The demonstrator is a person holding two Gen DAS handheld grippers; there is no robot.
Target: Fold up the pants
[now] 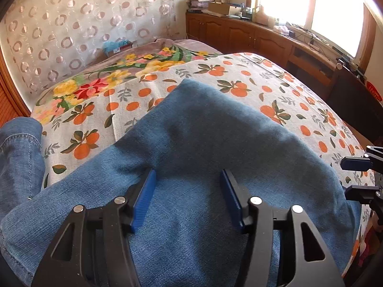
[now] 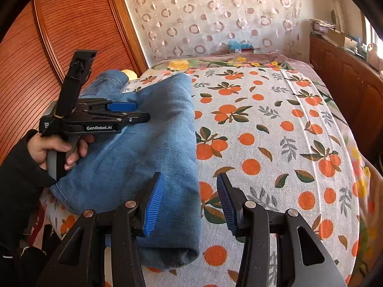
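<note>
Blue jeans lie folded in a thick bundle on the orange-print bedsheet; one leg end hangs off at the left. My left gripper hovers over the denim, pads apart and nothing pinched. The right wrist view shows it from the side, held by a person's hand above the jeans. My right gripper is open and straddles the bundle's right edge without pressing it. Its fingertips show at the right border of the left wrist view.
A floral blanket covers the bed's far end below a ring-patterned curtain. A wooden wardrobe stands left of the bed, and low wooden cabinets with clutter run under the window. The sheet right of the jeans is bare.
</note>
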